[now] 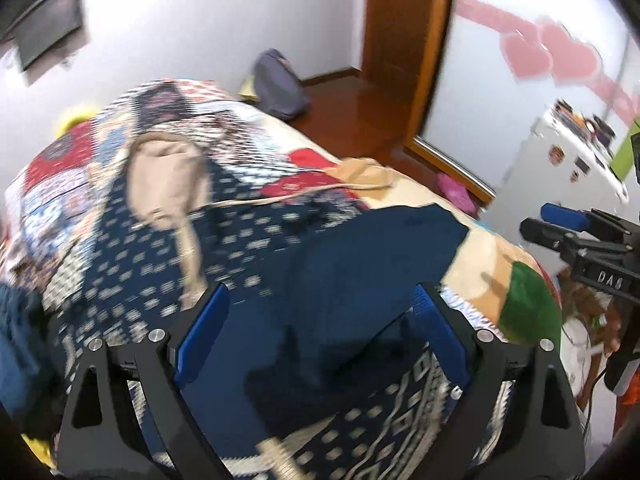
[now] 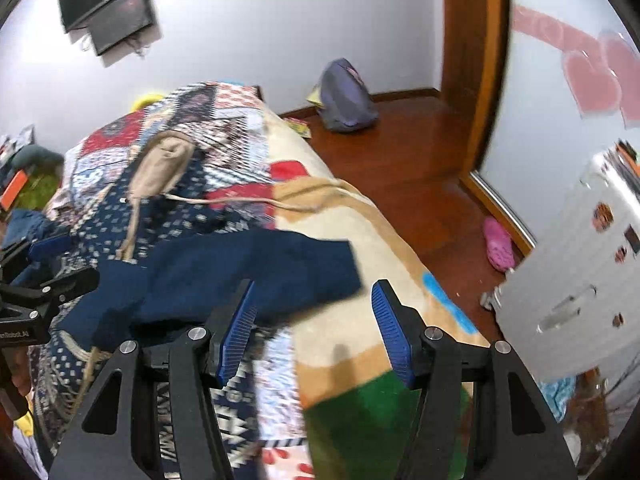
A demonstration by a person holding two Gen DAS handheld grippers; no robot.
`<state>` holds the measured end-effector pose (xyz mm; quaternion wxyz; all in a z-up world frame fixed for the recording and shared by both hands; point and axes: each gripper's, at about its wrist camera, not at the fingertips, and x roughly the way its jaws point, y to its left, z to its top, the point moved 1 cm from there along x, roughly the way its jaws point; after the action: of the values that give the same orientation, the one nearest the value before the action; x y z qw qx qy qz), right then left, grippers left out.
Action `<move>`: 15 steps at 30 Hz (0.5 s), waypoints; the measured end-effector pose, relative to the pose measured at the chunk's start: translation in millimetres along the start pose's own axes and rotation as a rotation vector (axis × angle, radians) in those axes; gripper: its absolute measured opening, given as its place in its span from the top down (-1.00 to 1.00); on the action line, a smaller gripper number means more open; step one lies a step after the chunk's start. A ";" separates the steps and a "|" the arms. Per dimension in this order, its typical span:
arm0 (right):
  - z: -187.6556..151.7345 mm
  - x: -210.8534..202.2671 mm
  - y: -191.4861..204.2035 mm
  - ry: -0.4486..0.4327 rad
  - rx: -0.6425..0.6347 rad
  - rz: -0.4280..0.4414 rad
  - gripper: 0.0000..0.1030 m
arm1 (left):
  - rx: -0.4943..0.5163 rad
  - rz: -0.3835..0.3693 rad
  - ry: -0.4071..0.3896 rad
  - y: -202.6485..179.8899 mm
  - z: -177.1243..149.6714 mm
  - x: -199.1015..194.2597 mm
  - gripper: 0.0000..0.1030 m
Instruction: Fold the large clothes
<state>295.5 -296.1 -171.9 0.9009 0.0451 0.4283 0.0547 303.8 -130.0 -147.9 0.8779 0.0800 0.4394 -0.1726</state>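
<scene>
A navy hooded garment with a white pattern [image 1: 132, 264] lies spread on the bed. Its beige-lined hood [image 1: 168, 176] [image 2: 164, 168] points toward the far wall, and its drawstrings trail sideways. A plain navy sleeve [image 1: 360, 260] [image 2: 248, 268] is laid across the garment's body. My left gripper [image 1: 320, 316] hovers open above the sleeve, with nothing pressed between its blue pads. My right gripper [image 2: 314, 320] is open over the sleeve's cuff end and the blanket, holding nothing. Each gripper shows at the edge of the other view, the right one [image 1: 560, 224] and the left one [image 2: 40, 276].
A patchwork blanket [image 2: 360, 216] covers the bed. To its right is wooden floor [image 2: 400, 152] with a purple backpack [image 2: 348, 100] by the wall and a pink shoe [image 2: 498, 248]. A white drawer unit [image 2: 580, 280] stands at the right, and a dark screen [image 2: 112, 8] hangs on the wall.
</scene>
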 end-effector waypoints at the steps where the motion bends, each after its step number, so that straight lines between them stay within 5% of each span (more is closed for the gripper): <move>1: -2.1 3.6 -5.1 0.008 0.012 -0.004 -0.07 | 0.027 -0.018 0.019 -10.5 4.9 11.6 -0.80; 7: -14.6 22.3 -34.2 0.057 0.086 -0.031 -0.07 | 0.142 -0.057 0.120 -57.4 18.1 66.6 -0.80; 12: -22.9 33.2 -46.4 0.087 0.119 -0.033 -0.07 | 0.216 -0.161 0.210 -92.0 18.3 103.7 -0.79; 15: -25.1 36.0 -52.1 0.093 0.130 -0.034 -0.07 | 0.267 -0.181 0.244 -107.2 17.7 120.1 -0.57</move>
<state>301.7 -341.9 -222.0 0.8759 0.0937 0.4731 0.0135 343.5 -262.6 -232.0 0.7808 0.1760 0.5211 -0.2964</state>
